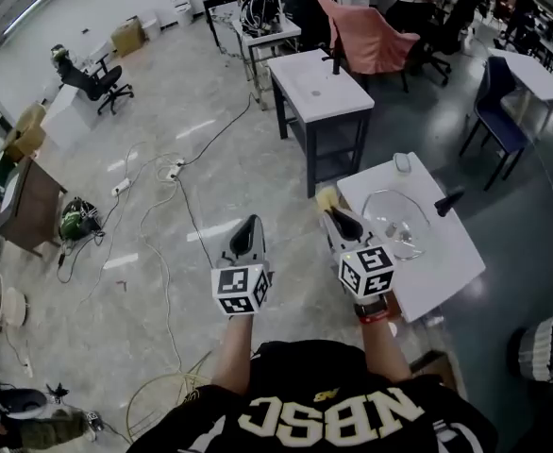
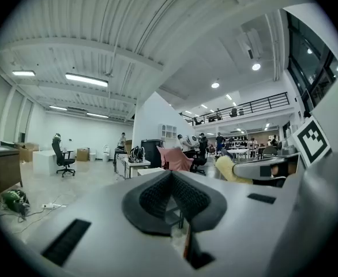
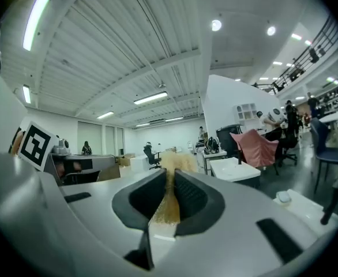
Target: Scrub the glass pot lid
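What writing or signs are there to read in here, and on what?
"NBSC": big pale letters on the person's black shirt, with the ends cut off.
Left cube and right cube: black-and-white square patterns, no letters.
Anything else is too small to read.

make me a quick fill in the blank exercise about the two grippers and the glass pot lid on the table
1. The right gripper is shut on a ____ fibrous sponge.
2. The clear glass pot lid lies on the white table, on the person's ____ side.
3. The left gripper has its jaws together, and between them there is ____.

Missing words: yellow; right; nothing
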